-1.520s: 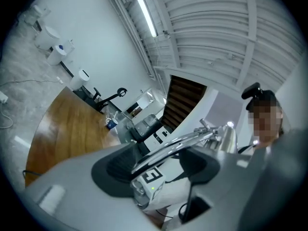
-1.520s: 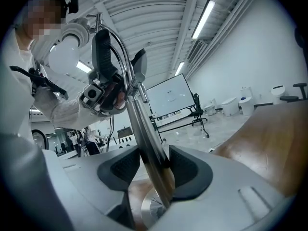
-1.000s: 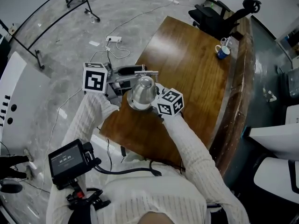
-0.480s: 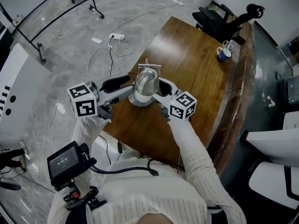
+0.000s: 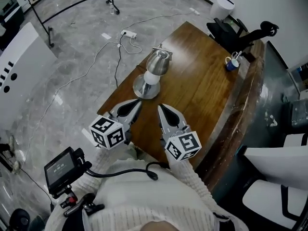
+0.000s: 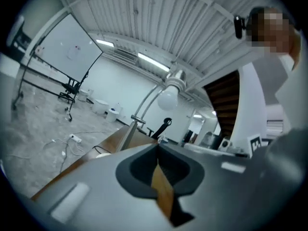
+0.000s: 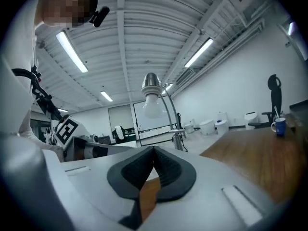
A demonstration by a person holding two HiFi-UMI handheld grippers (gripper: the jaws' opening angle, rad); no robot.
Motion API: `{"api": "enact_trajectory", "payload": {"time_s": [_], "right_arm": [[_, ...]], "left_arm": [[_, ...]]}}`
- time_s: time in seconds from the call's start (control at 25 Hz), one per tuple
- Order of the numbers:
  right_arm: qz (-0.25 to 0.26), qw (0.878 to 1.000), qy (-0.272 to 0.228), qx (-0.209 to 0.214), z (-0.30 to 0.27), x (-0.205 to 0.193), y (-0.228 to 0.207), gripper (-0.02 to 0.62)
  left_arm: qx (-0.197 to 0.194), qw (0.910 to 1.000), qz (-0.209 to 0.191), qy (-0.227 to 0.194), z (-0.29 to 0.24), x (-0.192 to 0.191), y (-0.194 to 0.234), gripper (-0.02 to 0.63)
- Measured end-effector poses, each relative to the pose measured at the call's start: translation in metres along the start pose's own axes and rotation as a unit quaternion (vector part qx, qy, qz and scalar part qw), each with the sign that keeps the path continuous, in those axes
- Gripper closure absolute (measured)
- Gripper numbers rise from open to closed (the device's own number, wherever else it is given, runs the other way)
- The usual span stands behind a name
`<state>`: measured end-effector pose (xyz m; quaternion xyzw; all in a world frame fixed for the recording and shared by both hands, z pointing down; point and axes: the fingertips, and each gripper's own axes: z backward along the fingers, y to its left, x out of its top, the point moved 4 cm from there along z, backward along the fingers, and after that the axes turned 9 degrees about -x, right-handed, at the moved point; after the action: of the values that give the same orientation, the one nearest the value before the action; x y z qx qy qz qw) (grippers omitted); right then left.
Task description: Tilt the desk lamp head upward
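The desk lamp [image 5: 157, 64] stands on the wooden table [image 5: 202, 81], with a silver head, a white bulb [image 5: 151, 78] and a round base [image 5: 145, 88]. Its head is tilted, and the bulb faces the near side. Both grippers are on the near side of the base and apart from the lamp. My left gripper [image 5: 136, 103] is shut with nothing in it, and so is my right gripper [image 5: 160, 108]. The left gripper view shows the lamp [image 6: 170, 94] above the closed left gripper [image 6: 158, 149]. The right gripper view shows the lamp [image 7: 151, 99] above the closed right gripper [image 7: 154, 151].
A blue mug [image 5: 232, 63] stands at the table's far right edge, with a black office chair [image 5: 237, 29] behind it. A power strip [image 5: 128, 33] and cables lie on the floor to the left. A white board [image 5: 24, 64] stands at far left.
Both grippers have let go of the lamp head, drawn back toward the person and shut. The lamp now stands free beyond them.
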<state>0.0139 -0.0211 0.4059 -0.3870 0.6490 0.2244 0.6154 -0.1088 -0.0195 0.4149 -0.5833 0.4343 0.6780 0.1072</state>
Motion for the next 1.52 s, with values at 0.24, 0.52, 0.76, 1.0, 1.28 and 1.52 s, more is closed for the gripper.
{"api": "enact_trajectory", "payload": {"time_s": [0.24,0.52,0.76,1.0,1.28,1.52], "right_arm": [[0.012,0.999,0.037,-0.016,0.023,-0.034,0.039,0.597],[0.011,0.997,0.045,-0.056,0.032,-0.042,0.023,0.597],[0.012,0.997,0.045,-0.067,0.036,-0.043,0.023,0.597],[0.017,0.996,0.056,-0.064,0.036,-0.044,0.024,0.597],[0.032,0.996,0.062,-0.059,0.035,-0.04,0.025,0.597],[0.034,0.996,0.063,-0.053,0.033,-0.04,0.027,0.597]], "left_arm": [[0.06,0.9964,-0.034,0.049,0.031,-0.048,-0.025,0.598],[0.062,0.9943,-0.05,0.072,0.015,-0.058,-0.023,0.598],[0.045,0.9916,-0.079,0.092,0.009,-0.064,-0.034,0.598],[0.039,0.9906,-0.095,0.09,0.004,-0.059,-0.04,0.598],[0.044,0.9911,-0.09,0.088,0.004,-0.058,-0.041,0.598],[0.039,0.989,-0.106,0.096,0.003,-0.06,-0.042,0.598]]}}
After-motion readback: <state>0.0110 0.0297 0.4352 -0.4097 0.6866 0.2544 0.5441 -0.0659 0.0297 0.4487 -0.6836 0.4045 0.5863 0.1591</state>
